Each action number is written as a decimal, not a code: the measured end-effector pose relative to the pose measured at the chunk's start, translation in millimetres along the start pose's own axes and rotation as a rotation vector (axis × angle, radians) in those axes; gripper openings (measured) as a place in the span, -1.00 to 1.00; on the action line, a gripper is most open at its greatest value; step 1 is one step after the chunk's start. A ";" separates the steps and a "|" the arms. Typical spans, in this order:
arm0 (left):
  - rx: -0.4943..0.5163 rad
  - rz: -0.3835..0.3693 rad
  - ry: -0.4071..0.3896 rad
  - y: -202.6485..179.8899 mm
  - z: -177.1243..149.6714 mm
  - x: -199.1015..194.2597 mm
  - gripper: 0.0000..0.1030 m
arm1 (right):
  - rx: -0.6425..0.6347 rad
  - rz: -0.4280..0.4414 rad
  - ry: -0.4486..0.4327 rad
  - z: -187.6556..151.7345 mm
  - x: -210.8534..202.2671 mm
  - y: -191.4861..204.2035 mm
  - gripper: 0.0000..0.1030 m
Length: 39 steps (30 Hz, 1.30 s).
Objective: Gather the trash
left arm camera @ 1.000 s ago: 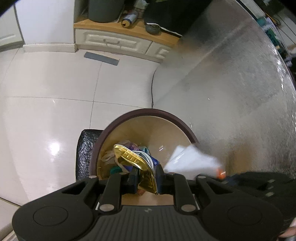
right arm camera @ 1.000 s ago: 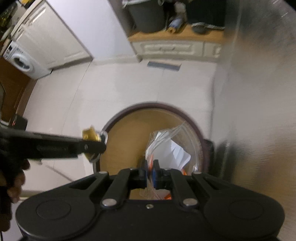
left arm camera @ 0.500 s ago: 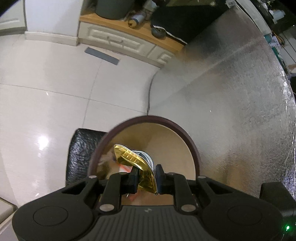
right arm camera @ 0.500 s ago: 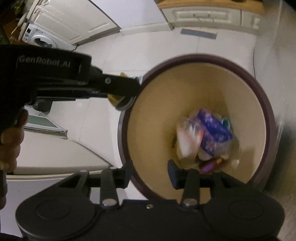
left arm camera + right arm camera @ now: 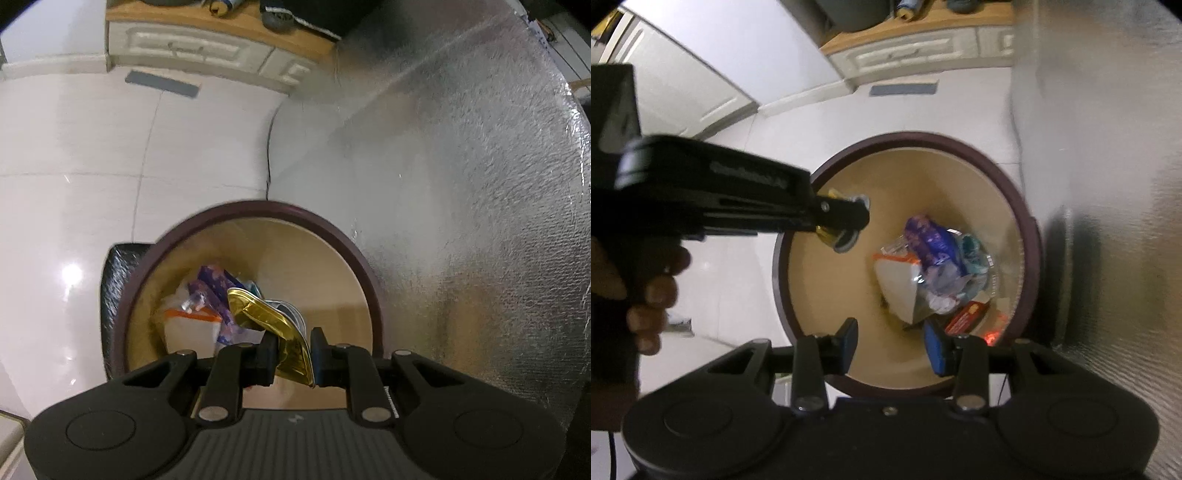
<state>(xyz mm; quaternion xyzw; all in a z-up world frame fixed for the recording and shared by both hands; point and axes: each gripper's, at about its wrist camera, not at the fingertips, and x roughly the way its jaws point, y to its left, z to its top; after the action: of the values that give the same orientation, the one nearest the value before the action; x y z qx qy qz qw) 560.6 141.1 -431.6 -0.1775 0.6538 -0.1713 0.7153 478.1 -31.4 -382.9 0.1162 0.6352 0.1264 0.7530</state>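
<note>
A round bin with a dark maroon rim point(image 5: 332, 229) and tan inside stands on the tiled floor; it also shows in the right wrist view point(image 5: 1015, 192). My left gripper point(image 5: 291, 354) is shut on a crushed gold can point(image 5: 273, 325) and holds it over the bin's mouth. From the right wrist view the left gripper point(image 5: 842, 221) reaches in from the left over the rim with the gold can point(image 5: 831, 236). My right gripper point(image 5: 890, 345) is open and empty above the bin. A clear bag with white paper point(image 5: 897, 284) lies inside on purple wrappers point(image 5: 931, 240).
A silver foil-covered surface point(image 5: 461, 166) rises right beside the bin. A black textured object point(image 5: 114, 280) sits at the bin's left. A low cabinet with a wooden top point(image 5: 207, 40) stands at the far wall, with a grey strip point(image 5: 160, 83) on the floor before it.
My right gripper opened and dropped the clear bag with paper into the bin. My left gripper moved over the bin's mouth, still holding the gold can.
</note>
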 end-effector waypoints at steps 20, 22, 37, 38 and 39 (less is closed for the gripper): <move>-0.086 0.080 -0.004 11.8 -41.8 -50.7 0.77 | -0.013 -0.051 -0.017 -12.1 -25.4 -1.0 -0.14; -0.071 0.097 -0.013 6.3 -45.3 -59.3 0.82 | -0.011 -0.058 -0.031 -12.0 -30.8 0.5 -0.12; -0.022 0.193 -0.113 -23.9 -74.6 -133.0 1.00 | -0.054 -0.111 -0.150 -16.6 -104.0 21.5 0.31; -0.023 0.189 -0.120 -25.0 -76.2 -137.7 1.00 | -0.057 -0.119 -0.159 -17.0 -111.0 22.3 0.36; -0.024 0.187 -0.127 -27.6 -78.1 -144.2 1.00 | -0.059 -0.127 -0.168 -17.3 -117.8 23.8 0.44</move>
<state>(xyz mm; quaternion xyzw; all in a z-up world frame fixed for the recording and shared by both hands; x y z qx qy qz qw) 469.9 183.3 -298.6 -0.1349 0.6228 -0.0842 0.7660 441.1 -48.6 -268.6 0.0638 0.5718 0.0867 0.8133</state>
